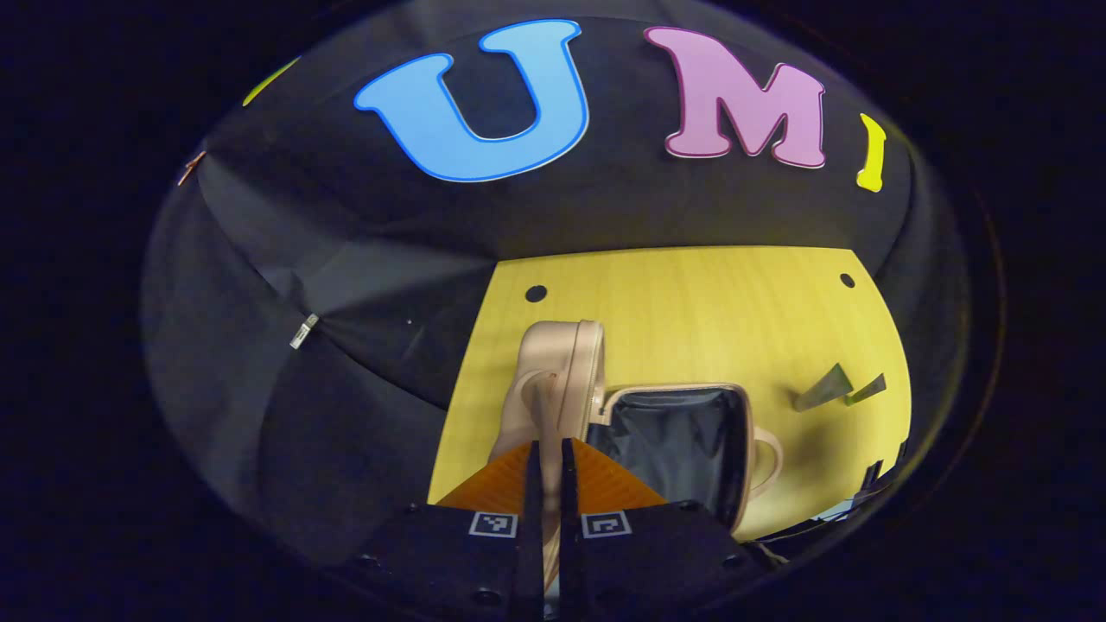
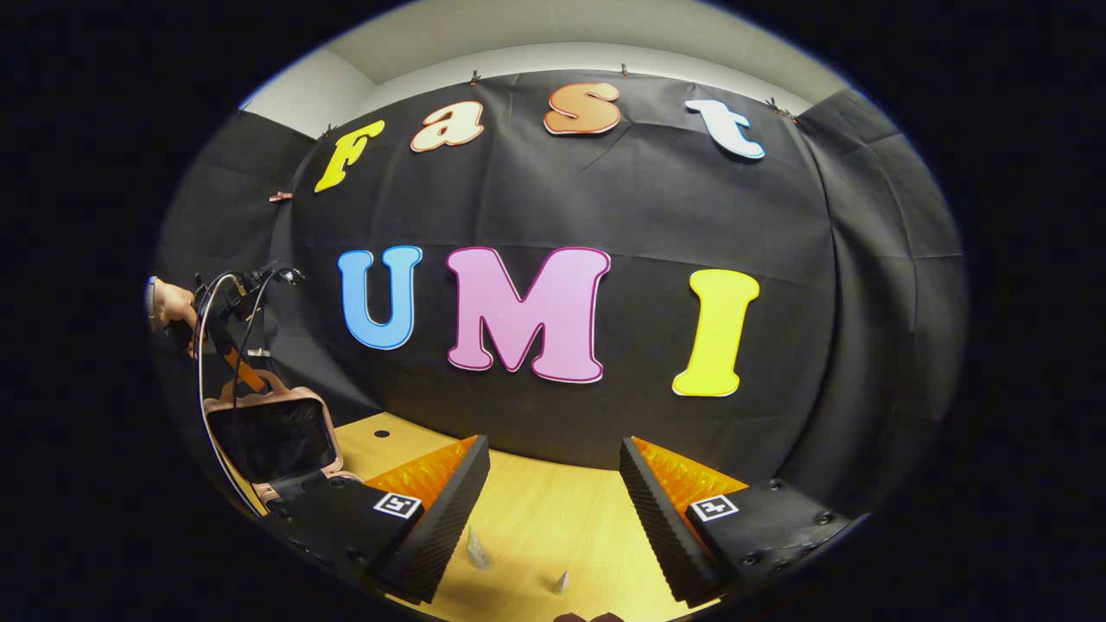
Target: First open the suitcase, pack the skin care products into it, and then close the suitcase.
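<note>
Yellow tabletop (image 1: pixel 691 311): suitcase (image 1: pixel 683 449) lid (image 1: pixel 557 376) is held raised, clamped in the left gripper (image 1: pixel 550 471); right gripper (image 2: pixel 553 492), spread apart, must fetch products.

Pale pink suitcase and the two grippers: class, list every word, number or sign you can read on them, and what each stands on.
Pale pink hard-shell suitcase: no text can be seen.
Left gripper: square black-and-white markers, coded patterns, no letters.
Right gripper: square black-and-white markers of the same kind, no letters.
Small white tag on the black cloth: too small to read.
</note>
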{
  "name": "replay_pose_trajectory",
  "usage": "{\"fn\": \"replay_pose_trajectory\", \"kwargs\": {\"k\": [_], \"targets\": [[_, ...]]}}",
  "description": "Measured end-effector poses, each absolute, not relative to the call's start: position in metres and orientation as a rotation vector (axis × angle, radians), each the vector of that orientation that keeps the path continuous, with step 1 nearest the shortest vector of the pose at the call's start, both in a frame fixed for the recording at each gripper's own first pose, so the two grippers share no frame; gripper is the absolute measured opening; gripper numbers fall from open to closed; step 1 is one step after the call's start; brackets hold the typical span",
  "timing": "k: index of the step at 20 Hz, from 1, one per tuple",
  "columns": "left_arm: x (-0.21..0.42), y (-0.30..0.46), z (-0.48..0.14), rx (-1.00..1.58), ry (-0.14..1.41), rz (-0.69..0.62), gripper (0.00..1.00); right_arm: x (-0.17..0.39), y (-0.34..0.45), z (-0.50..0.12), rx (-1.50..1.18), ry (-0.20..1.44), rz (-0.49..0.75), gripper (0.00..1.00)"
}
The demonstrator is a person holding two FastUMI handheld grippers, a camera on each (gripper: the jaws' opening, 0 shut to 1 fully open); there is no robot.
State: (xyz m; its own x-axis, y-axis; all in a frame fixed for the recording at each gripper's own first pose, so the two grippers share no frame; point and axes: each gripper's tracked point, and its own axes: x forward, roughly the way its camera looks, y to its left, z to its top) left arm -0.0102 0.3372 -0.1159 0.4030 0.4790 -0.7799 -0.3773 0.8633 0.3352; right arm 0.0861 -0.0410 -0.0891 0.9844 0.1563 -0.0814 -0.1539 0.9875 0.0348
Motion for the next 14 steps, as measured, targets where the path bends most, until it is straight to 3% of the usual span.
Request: {"fn": "replay_pose_trajectory", "kwargs": {"k": [5, 9, 11, 12, 14], "targets": [[-0.059, 0.466, -0.168, 0.138, 1.080, 0.630, 0.13, 0.083, 0.014, -0.079, -0.023, 0.082, 0.154, 0.96], [-0.102, 0.547, -0.264, 0.013, 1.213, 0.645, 0.13, 0.070, 0.058, -0.099, -0.031, 0.185, 0.154, 0.96], [-0.120, 0.572, -0.328, -0.079, 1.297, 0.623, 0.18, 0.064, 0.080, -0.109, -0.045, 0.244, 0.154, 0.96], [-0.122, 0.575, -0.340, -0.112, 1.316, 0.620, 0.21, 0.062, 0.086, -0.112, -0.041, 0.256, 0.158, 0.96], [-0.129, 0.572, -0.345, -0.178, 1.326, 0.611, 0.18, 0.060, 0.094, -0.108, -0.035, 0.258, 0.157, 0.96]]}}
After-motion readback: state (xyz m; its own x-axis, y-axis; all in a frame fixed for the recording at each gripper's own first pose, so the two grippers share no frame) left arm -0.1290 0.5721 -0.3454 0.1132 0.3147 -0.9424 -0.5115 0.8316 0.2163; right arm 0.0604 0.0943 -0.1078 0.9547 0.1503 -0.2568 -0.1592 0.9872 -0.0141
